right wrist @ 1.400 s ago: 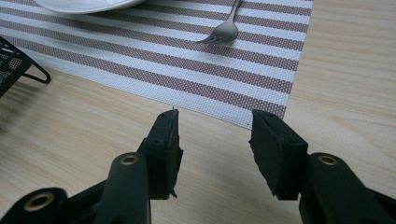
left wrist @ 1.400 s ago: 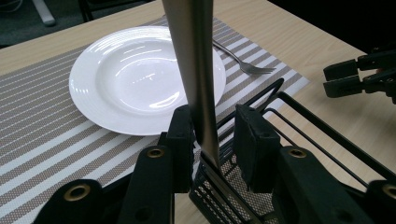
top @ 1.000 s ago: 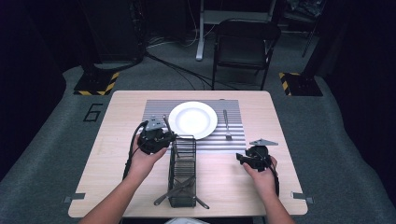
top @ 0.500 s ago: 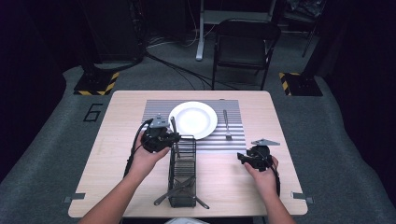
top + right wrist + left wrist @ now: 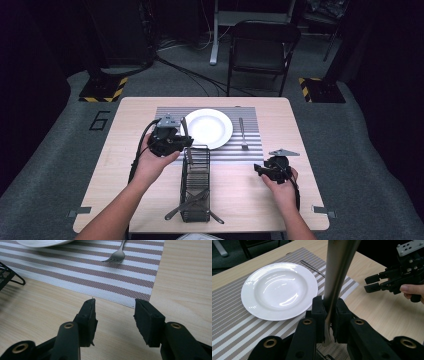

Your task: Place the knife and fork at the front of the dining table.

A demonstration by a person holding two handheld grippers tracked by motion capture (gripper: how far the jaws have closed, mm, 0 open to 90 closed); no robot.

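Observation:
My left gripper is shut on a flat steel utensil, which stands upright out of the jaws; its end is out of frame. It hovers beside the near left rim of the white plate, just past the far end of the black wire basket. My right gripper is open and empty, low over bare wood near the striped placemat's corner. A fork lies on the mat right of the plate.
The basket holds more cutlery at its near end, with handles poking out both sides. A black chair stands beyond the table's far edge. In the left gripper view the right gripper shows at the upper right.
My left gripper has moved a little away from the person, toward the plate, carrying the utensil. The right gripper has stayed put.

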